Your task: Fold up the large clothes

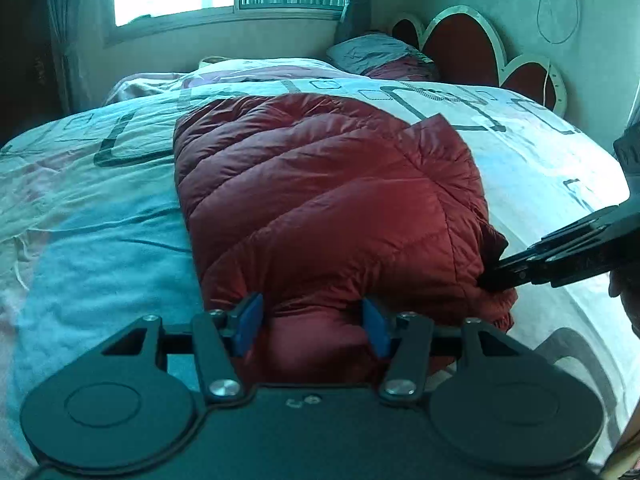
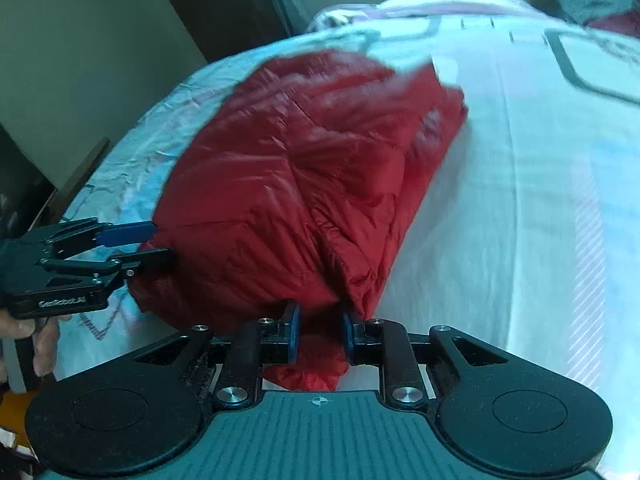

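both tongs, left (image 1: 313, 322) and right (image 2: 319, 332), clamped on the red puffer jacket (image 1: 320, 184), its near hem hidden behind them

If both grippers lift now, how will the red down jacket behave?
Probably floppy: the red down jacket lies in soft puffed folds, so the unheld middle should sag between the left gripper and right gripper. Likely light for its bulk, given the quilted fill. The shiny shell looks slippery; folded layers may slide apart.
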